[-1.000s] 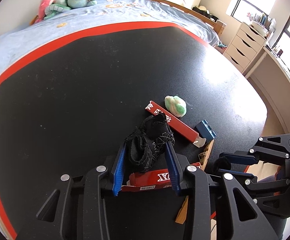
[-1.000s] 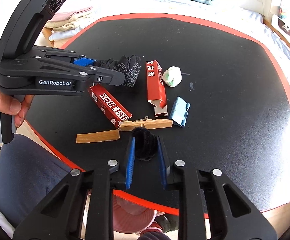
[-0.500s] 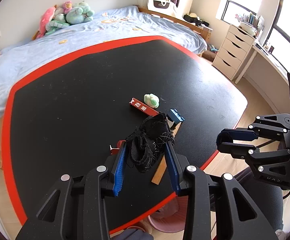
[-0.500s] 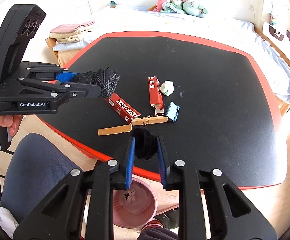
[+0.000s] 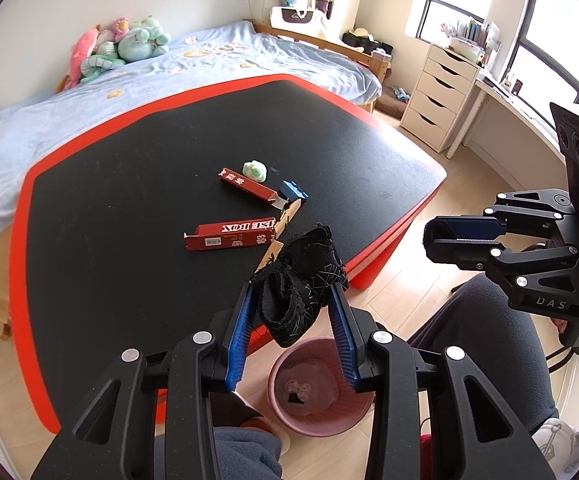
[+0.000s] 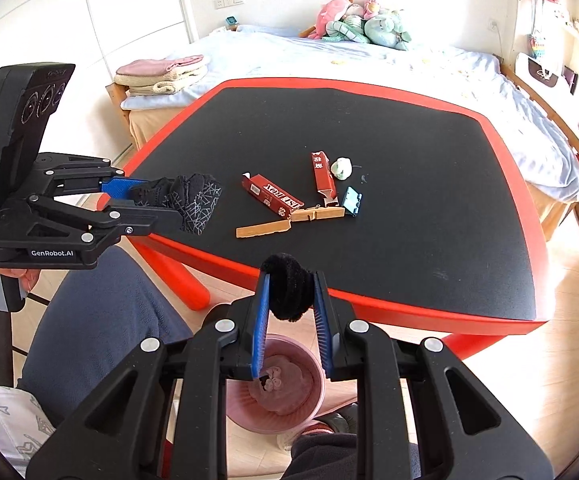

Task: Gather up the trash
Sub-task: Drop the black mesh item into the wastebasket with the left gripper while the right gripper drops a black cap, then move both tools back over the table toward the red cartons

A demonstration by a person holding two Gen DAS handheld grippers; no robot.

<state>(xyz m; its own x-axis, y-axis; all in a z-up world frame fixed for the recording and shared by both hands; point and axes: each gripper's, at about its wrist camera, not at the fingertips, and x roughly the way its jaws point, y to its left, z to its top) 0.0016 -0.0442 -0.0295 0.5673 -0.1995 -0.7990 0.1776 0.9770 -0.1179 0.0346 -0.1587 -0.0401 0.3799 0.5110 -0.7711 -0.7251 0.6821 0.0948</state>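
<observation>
My left gripper [image 5: 291,304] is shut on a black patterned sock [image 5: 303,276], held above the pink trash bin [image 5: 321,420] on the floor; the sock also shows in the right wrist view [image 6: 193,204]. My right gripper [image 6: 289,296] is shut on a black fuzzy ball [image 6: 289,292] over the same bin [image 6: 313,396]. On the black table [image 6: 429,160] lie two red cartons [image 6: 273,196], [image 6: 321,174], a wooden stick [image 6: 289,222], a blue piece [image 6: 351,202] and a pale green wad [image 6: 341,168].
The table has a red rim [image 5: 393,240] and red legs [image 6: 185,280]. A person's legs in dark trousers [image 6: 101,312] are beside the bin. A bed [image 5: 209,68] stands behind the table and a white drawer unit [image 5: 437,96] at the right.
Both grippers have pulled back off the table with their loads and now hang over the pink bin, which has come into fuller view.
</observation>
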